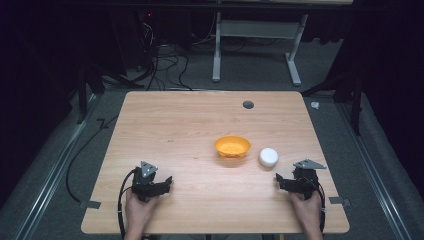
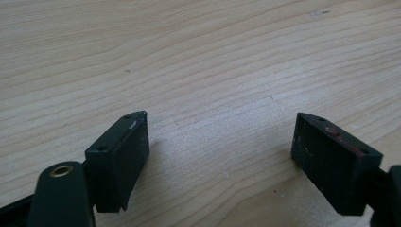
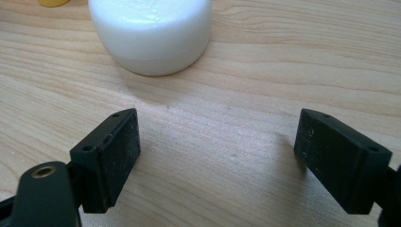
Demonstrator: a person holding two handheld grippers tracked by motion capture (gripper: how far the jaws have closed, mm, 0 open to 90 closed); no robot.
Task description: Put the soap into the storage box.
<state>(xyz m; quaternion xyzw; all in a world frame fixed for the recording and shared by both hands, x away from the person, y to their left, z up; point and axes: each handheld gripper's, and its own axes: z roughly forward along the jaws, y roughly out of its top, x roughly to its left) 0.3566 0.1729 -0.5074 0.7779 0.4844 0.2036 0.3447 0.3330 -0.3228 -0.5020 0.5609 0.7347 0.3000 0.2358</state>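
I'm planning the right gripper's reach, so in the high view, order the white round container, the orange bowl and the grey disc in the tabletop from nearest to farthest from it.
From the right gripper:
1. White round container, just ahead, slightly left.
2. Orange bowl, farther left, beside the container.
3. Grey disc, near the table's far edge.

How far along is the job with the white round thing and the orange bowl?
Nothing looks done yet. The white round object sits on the table beside the orange bowl, apart from it and untouched. In hand: the right tongs stand open, pointed at the white object just ahead of them; the left tongs are open over bare wood. Left, probably: closing in, gripping the white object and moving it, perhaps to the bowl.
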